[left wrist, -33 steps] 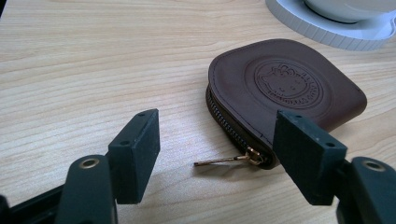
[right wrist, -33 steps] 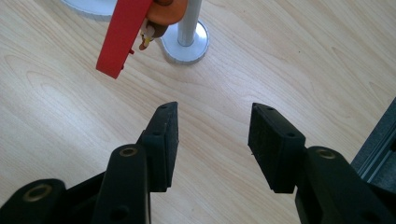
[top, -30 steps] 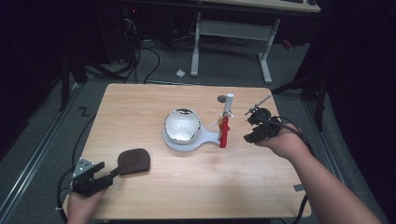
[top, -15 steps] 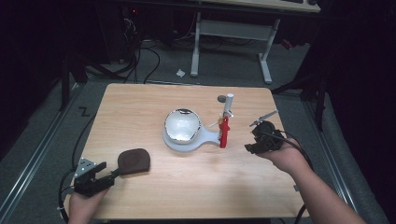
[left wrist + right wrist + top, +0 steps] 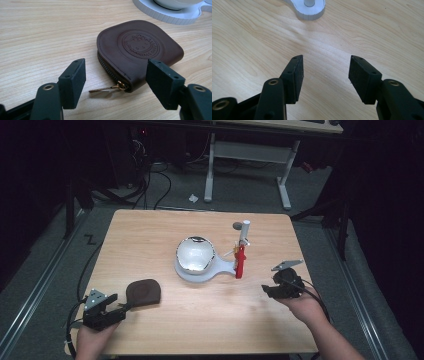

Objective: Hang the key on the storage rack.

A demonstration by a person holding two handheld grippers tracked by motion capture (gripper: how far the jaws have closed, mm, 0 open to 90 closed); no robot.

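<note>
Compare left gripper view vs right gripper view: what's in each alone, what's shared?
Left gripper view: a brown zip pouch with an embossed logo, its gold zipper pull lying between the open left gripper.

Right gripper view: the open right gripper over bare wood, nothing between the jaws.

Both: the wooden table and part of the white base at the top edge.
</note>
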